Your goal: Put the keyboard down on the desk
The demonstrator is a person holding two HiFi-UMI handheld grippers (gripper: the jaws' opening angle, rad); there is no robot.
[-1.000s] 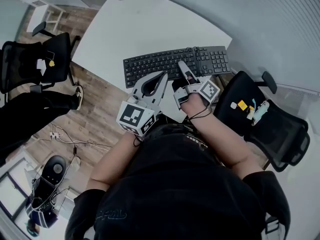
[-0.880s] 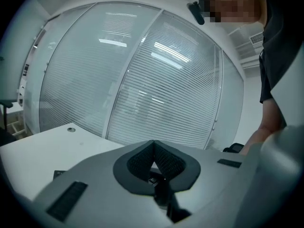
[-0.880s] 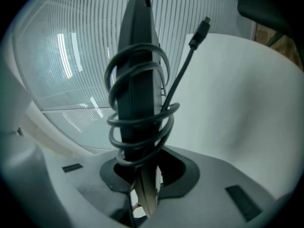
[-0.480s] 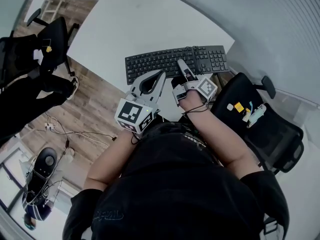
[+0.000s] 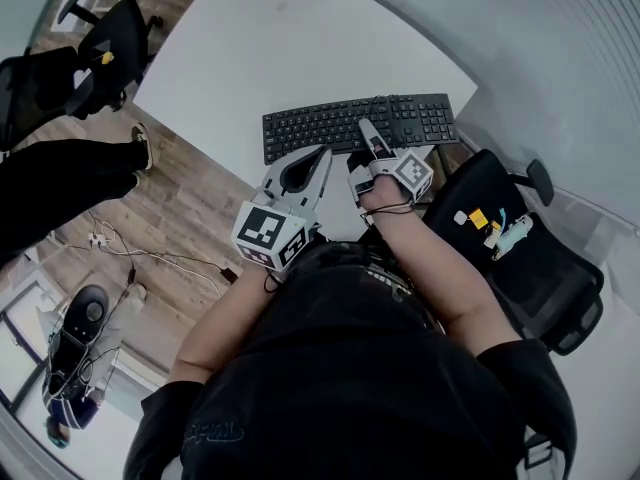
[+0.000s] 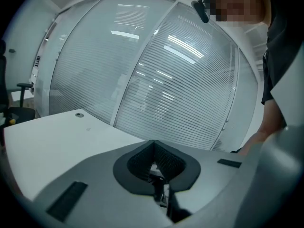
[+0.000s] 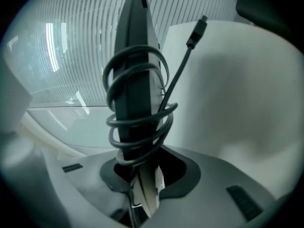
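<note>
Keyboard (image 5: 340, 126), black with its cable (image 7: 137, 118) coiled round it, is clamped at its near edge in the right gripper (image 5: 370, 140), over the white desk (image 5: 270, 48). Left gripper (image 5: 322, 156) sits just beside it, jaws together, holding nothing.

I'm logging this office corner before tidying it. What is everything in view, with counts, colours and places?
Flat black keyboard: one, black, over the desk's near edge.
Keyboard cable: one, black, wound round the keyboard.
Curved white desk: one, white, ahead of the person.
Black office chairs: two, black, one right of the desk, one far left.
Small items: a few, yellow and pale blue, on the right chair.
Bystander's leg: one, black trousers, left.
Wooden floor: one, brown, left of the desk.
Loose cables: a few, pale, on that floor.
Glass wall with blinds: one, grey, behind the desk.
Left gripper: one, grey, shut, empty.
Right gripper: one, grey, shut on the keyboard.
</note>
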